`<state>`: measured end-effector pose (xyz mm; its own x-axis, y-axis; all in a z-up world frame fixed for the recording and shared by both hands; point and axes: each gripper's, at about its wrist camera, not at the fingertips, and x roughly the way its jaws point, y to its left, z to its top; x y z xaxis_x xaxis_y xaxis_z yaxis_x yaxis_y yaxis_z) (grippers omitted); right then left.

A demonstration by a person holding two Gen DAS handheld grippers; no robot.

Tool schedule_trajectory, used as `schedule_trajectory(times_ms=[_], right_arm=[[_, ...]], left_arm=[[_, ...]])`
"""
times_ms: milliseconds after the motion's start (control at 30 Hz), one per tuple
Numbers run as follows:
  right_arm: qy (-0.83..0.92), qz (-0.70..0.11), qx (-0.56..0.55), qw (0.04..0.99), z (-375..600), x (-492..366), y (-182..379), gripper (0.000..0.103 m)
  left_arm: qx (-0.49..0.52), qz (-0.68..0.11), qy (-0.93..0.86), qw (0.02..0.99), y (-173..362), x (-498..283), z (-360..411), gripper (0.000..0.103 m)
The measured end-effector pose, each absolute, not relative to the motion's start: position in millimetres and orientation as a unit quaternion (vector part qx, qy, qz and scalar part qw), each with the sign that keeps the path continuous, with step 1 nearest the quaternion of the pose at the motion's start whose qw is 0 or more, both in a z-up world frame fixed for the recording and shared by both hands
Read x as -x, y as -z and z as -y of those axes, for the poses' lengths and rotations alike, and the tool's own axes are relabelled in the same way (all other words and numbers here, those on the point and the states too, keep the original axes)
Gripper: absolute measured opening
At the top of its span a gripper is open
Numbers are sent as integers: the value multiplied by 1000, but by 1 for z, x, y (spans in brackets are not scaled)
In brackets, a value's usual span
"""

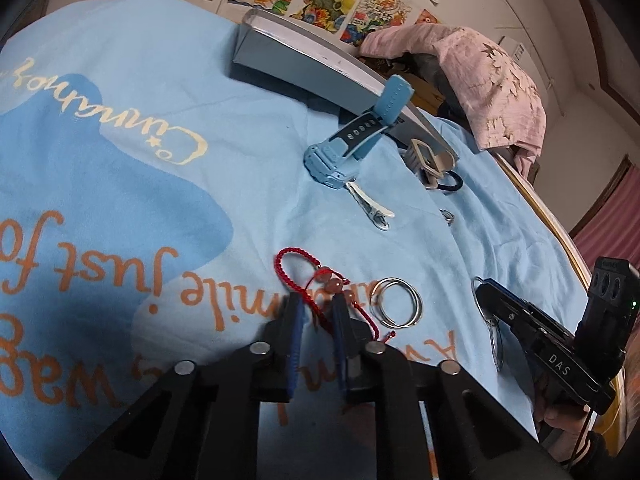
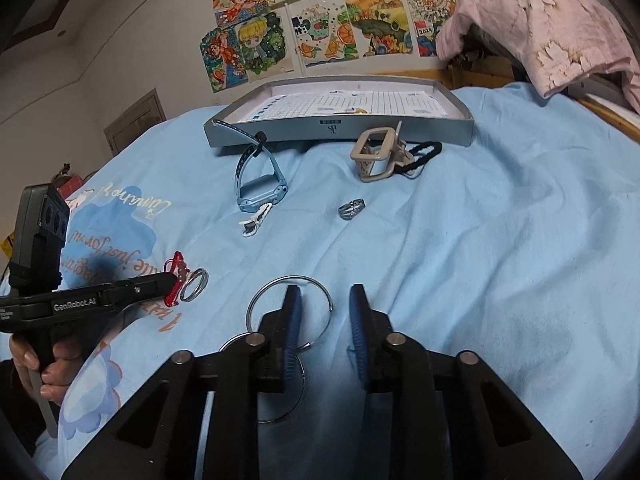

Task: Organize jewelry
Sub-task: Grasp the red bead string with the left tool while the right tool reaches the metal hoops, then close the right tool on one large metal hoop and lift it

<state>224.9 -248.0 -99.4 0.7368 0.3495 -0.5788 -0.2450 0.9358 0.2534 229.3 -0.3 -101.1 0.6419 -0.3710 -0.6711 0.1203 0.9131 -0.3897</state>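
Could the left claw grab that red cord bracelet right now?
Probably yes. The left claw is open, its fingers already on either side of the red cord bracelet on the blue cloth; only the silver rings lie beside it, apart.

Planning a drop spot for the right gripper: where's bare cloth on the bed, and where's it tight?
Free: the wide stretch of blue sheet right of the silver ring, between the gray tray and the near edge. Also the printed area left of the blue watch. Crowded: around the red bracelet, small hoops and large hoops near both grippers; also watch, white clip and beige claw clip before the tray.
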Motion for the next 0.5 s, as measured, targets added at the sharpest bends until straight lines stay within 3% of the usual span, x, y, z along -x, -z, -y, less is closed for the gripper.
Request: schedule_trajectory(times_ms=[200,500], right_arm=[[-170,-325,-97,925,251,-225,102,6],[-185,-294,-117,931,256,-217,98,3]], left_arm=[[157,-395,133,895,101,-227,-1,6],[161,-365,130,908,94,-218,-6,4]])
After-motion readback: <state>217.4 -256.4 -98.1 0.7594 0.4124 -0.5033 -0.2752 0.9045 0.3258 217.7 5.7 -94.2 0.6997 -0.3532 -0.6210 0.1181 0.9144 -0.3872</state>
